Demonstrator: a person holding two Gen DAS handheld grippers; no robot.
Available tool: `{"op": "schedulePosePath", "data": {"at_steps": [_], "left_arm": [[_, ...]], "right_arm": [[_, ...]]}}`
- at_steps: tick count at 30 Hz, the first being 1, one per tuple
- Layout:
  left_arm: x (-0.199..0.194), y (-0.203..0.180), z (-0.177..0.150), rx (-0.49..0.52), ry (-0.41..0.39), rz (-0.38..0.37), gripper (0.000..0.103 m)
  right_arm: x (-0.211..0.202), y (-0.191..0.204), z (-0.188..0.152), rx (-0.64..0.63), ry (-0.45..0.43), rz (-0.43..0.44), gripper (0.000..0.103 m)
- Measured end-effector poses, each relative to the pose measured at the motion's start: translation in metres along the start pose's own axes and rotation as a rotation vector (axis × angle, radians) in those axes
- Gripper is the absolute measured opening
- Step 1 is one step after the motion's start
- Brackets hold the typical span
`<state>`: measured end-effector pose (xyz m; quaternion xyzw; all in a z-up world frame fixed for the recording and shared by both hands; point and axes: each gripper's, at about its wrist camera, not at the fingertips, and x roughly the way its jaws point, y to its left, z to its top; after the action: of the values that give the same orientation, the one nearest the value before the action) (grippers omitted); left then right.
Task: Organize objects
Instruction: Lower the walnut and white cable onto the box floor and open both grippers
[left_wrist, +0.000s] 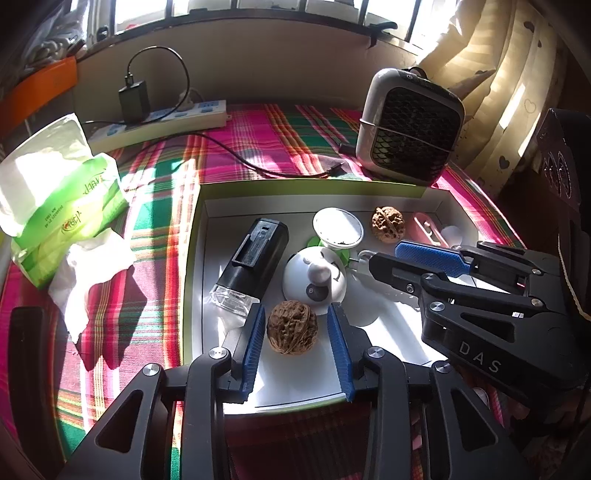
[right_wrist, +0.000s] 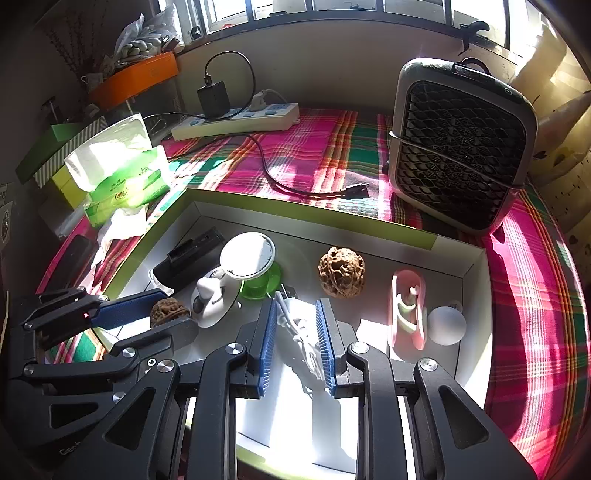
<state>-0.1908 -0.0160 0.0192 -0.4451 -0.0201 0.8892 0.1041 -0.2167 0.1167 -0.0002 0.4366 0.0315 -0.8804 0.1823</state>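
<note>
- The left gripper (left_wrist: 295, 332) is spread around a walnut (left_wrist: 291, 326) near the box's (left_wrist: 192, 258) front edge, pads clear, so it lies released
- The right gripper (right_wrist: 295, 332) is spread around a white cable (right_wrist: 303, 332), unpinched

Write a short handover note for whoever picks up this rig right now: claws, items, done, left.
Left claw: open, pads either side of a brown wrinkled walnut lying on the box floor, not pressing it.
Right claw: open, straddling a white coiled cable in the box.
Already in the white shallow cardboard box: second brown walnut, black rectangular stamp, white dome toy, pink plastic clip, white ball.
Left: withdraw both claws; crumpled white tissue lies outside on the plaid cloth.
</note>
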Motion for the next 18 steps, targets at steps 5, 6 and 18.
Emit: {"op": "schedulePosePath", "data": {"at_steps": [5, 6, 18], "left_arm": [[-0.001, 0.000, 0.000, -0.002, 0.000, 0.000, 0.035], [-0.001, 0.000, 0.000, -0.003, 0.000, 0.000, 0.036], [-0.011, 0.001, -0.003, -0.014, -0.011, 0.013, 0.037]], "right_arm": [[-0.001, 0.000, -0.001, 0.002, -0.001, -0.003, 0.035], [-0.002, 0.000, -0.001, 0.002, -0.002, -0.005, 0.035], [-0.012, 0.001, -0.005, 0.009, -0.015, -0.020, 0.040]]}}
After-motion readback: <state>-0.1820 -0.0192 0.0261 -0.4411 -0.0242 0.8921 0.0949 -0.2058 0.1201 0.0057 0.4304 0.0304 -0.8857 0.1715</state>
